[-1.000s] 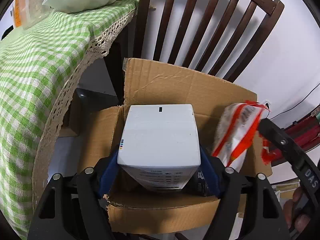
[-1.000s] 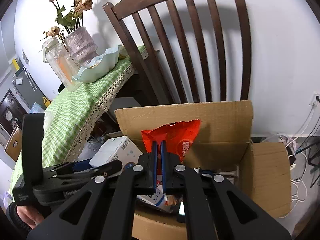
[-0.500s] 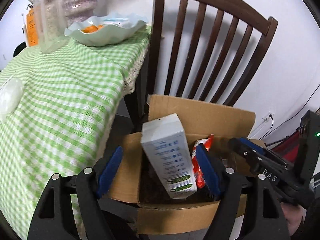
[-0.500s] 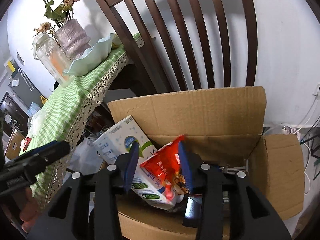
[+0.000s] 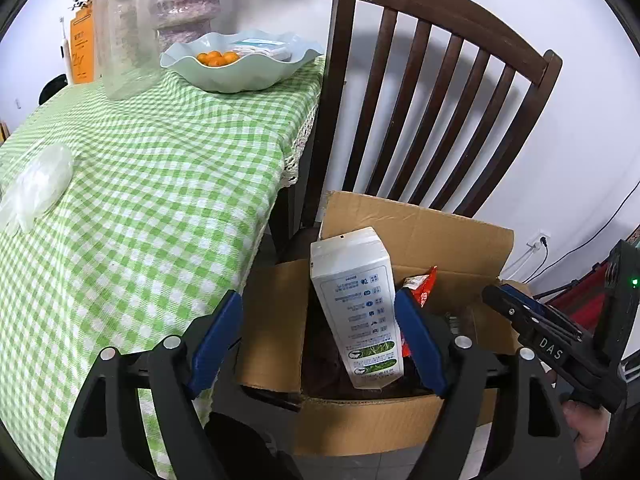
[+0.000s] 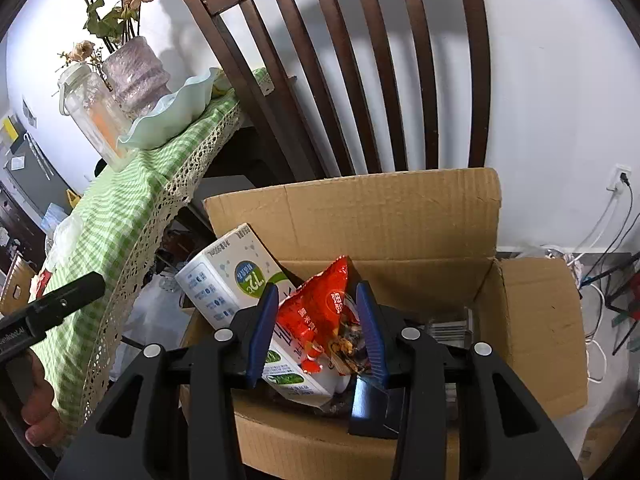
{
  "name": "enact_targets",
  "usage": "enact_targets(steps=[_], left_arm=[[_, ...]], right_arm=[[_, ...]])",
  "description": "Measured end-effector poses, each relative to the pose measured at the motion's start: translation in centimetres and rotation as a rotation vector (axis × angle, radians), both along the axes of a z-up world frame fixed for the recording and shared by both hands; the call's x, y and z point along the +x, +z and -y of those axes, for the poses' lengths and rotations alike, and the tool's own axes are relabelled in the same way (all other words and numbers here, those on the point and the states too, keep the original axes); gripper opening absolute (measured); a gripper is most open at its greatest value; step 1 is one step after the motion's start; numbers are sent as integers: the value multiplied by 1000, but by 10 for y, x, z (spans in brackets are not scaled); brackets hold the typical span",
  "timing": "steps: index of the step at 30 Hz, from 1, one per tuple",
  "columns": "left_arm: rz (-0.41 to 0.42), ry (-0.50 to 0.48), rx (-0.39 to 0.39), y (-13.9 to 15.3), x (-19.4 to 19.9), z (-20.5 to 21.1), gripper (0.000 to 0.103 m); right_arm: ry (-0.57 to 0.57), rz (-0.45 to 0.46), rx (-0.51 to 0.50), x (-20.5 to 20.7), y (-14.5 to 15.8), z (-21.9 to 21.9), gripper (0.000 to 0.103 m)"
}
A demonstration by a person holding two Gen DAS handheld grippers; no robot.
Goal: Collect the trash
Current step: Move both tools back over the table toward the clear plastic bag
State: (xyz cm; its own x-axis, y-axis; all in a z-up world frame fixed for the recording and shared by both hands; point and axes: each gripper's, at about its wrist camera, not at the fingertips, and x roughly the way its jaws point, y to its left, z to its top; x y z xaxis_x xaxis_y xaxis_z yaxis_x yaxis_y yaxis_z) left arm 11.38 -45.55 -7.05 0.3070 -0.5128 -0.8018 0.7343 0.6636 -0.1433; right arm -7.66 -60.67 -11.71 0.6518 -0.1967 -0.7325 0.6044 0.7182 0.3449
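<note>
A white milk carton [image 5: 356,300] [image 6: 224,276] stands tilted in the open cardboard box [image 5: 420,224] [image 6: 360,216] on the chair seat. A red snack bag [image 5: 420,288] [image 6: 320,308] leans on the carton inside the box. My left gripper [image 5: 316,300] hovers above the box, empty and still opening; the carton sits below and beyond its blue pads. My right gripper [image 6: 316,288] is open just over the box, with the bag loose between its pads. Each gripper shows at the edge of the other's view: the right gripper [image 5: 520,312], the left gripper [image 6: 60,304].
A dark wooden chair [image 5: 440,80] backs the box. At left is a table with a green checked cloth [image 5: 140,160], bearing a pale bowl of oranges [image 5: 240,64], a glass jar [image 5: 124,40] and a clear plastic bag [image 5: 36,188]. Cables [image 6: 600,240] lie right of the box.
The left gripper let go of the carton and rose back; the carton now stands in the box. The right gripper opened and the red bag dropped onto the carton.
</note>
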Motion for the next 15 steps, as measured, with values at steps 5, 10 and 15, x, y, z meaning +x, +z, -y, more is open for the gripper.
enact_targets(steps=[5,10,15], left_arm=[[2,3,-30,10,0,-12,77],[25,13,-77,27,3,-28,82],[58,30,-111,46,10,-52,82]], right_arm=[[-12,-2,-31,-4,10,-6,40],[-19,6,-81,-3,28,-16,40],[-9,33,-127,8,48,-33,42]])
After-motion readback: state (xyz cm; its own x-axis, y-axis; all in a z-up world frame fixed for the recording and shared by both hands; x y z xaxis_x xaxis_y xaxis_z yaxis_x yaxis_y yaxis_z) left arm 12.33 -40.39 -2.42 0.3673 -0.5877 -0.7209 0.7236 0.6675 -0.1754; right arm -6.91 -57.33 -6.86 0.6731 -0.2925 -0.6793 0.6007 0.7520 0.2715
